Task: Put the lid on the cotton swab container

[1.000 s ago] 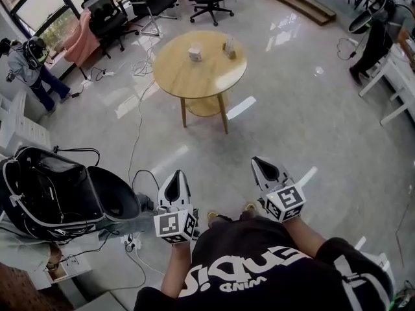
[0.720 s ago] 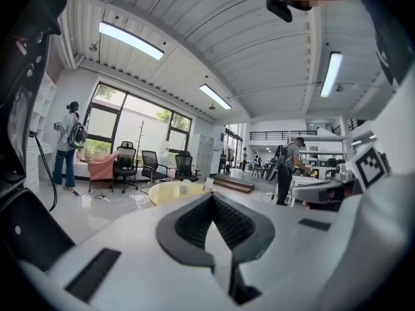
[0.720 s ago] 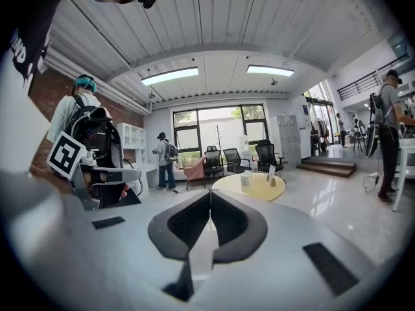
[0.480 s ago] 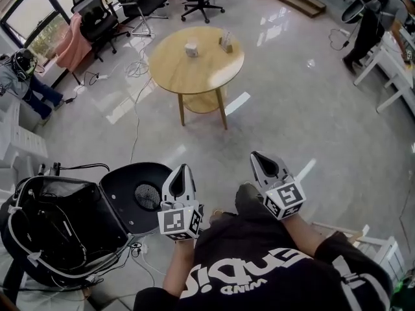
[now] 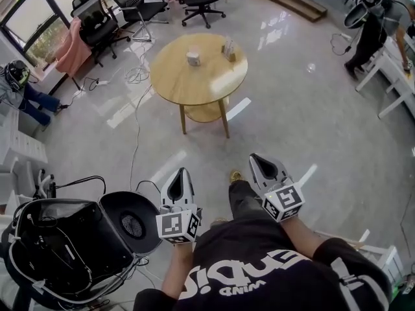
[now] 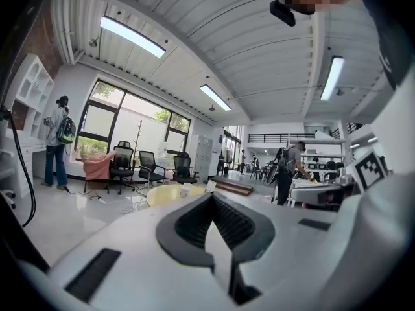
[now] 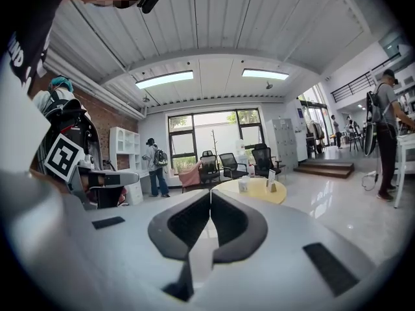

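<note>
both claws pressed together and empty, left gripper point(image 5: 181, 172) and right gripper point(image 5: 256, 159) held out ahead of me. the round table point(image 5: 194, 86) stands far off, well apart. the small white pot point(image 5: 193, 57) on it is, i think, the cotton swab container; the lid's too small to pick out. the floor cable point(image 5: 136, 118) at left could snag a foot, and shut jaws could knock the pot over.

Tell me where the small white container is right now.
In the head view the white container stands on the round wooden table at top centre. It is on the table's left half, with a second small item to its right.
</note>
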`<state>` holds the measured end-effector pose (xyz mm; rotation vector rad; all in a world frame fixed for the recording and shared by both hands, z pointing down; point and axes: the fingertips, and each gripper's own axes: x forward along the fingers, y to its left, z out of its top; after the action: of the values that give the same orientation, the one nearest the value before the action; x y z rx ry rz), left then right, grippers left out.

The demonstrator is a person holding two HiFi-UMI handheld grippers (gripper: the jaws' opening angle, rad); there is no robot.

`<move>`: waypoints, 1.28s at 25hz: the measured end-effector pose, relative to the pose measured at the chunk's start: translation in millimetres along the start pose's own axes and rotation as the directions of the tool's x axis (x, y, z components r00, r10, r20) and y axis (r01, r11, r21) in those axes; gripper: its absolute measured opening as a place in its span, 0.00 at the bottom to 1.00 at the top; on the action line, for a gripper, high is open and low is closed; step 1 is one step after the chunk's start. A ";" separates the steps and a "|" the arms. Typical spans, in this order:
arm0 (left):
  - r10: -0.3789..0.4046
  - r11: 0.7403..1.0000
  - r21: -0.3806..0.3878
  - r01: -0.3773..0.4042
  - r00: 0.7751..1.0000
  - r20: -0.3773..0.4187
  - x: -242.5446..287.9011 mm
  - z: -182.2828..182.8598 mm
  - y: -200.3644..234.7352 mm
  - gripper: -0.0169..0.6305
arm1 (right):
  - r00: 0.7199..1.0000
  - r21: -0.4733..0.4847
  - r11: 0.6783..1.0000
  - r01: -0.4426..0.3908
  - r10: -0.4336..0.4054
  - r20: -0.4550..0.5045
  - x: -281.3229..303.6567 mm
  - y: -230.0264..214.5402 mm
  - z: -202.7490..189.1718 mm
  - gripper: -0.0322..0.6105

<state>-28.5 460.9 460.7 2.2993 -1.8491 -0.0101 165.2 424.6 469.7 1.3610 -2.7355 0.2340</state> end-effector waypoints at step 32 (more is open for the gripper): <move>0.123 0.992 -0.011 -0.123 0.992 0.003 212.8 38.3 35.9 0.04 | 0.983 -0.036 0.983 -0.182 0.181 -0.038 193.5 -140.6 27.8 0.05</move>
<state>-20.8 242.1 452.8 2.1759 -1.9843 -0.0072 160.5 184.2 483.0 1.0880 -2.8204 0.2118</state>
